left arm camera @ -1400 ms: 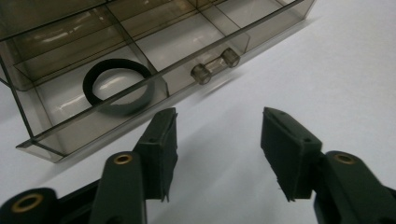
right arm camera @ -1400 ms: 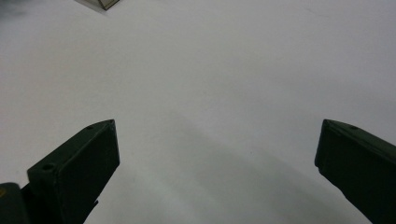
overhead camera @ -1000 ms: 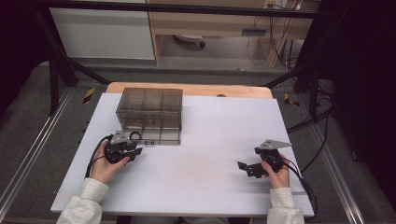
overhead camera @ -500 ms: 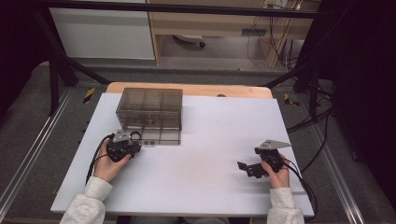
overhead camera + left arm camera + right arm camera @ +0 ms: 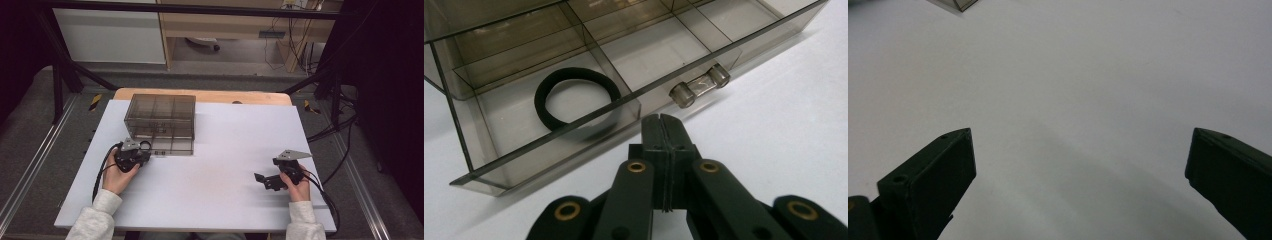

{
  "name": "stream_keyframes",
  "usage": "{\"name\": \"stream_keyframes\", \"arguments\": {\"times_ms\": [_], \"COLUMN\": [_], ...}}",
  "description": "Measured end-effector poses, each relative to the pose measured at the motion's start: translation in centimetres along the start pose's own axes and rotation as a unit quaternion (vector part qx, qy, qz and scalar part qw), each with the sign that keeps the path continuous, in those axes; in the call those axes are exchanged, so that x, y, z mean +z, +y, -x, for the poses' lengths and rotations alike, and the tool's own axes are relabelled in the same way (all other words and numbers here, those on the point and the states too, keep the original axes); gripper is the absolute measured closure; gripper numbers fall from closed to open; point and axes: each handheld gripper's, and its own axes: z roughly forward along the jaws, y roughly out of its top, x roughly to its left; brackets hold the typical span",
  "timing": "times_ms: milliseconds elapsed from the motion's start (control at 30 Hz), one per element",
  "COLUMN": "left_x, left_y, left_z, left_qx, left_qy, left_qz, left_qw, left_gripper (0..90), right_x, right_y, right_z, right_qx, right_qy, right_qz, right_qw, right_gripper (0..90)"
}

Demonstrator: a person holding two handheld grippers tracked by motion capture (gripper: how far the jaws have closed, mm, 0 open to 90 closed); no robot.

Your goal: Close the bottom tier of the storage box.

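White tabletop [image 5: 210, 170], smoky plastic drawer box [image 5: 161, 122] upper left with a black hair tie [image 5: 576, 100] inside. Left gripper [image 5: 663, 125] just clenched empty beside the drawer handle [image 5: 699, 86]; right gripper [image 5: 1078, 165] sits spread wide lower right.

The room was dim, the white table [image 5: 210, 170] evenly lit from above. A soft shadow lay between the right gripper [image 5: 1080, 170] jaws, whose near edges blurred.
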Motion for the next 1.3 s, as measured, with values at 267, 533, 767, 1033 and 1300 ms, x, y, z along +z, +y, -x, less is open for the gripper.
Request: {"name": "stream_keyframes", "arguments": {"times_ms": [267,533,767,1033,1300], "left_x": [0.29,0.64,0.81,0.84,0.9], "left_y": [0.07,0.18,0.22,0.29,0.32], "left_z": [-0.16,-0.25,-0.28,-0.41,-0.66], "left_qx": [-0.002,-0.005,-0.003,-0.003,-0.005], "left_qy": [0.0,-0.003,-0.001,0.0,0.003], "left_qz": [0.007,0.013,0.016,0.024,0.026], "left_qw": [1.0,0.9999,0.9999,0.9997,0.9997], "left_gripper": [89.3,89.3,89.3,89.3,89.3], "right_x": [-0.01,-0.03,-0.05,-0.09,-0.03], "right_y": [0.0,0.01,0.02,0.01,-0.02], "right_z": [0.01,0.0,0.02,-0.02,-0.04], "right_qx": [-0.001,-0.001,-0.001,-0.001,-0.002], "right_qy": [0.0,0.0,0.0,0.001,0.001], "right_qz": [0.0,0.002,0.003,0.004,0.002], "right_qw": [1.0,1.0,1.0,1.0,1.0], "right_gripper": [0.4,0.4,0.4,0.4,0.4]}}
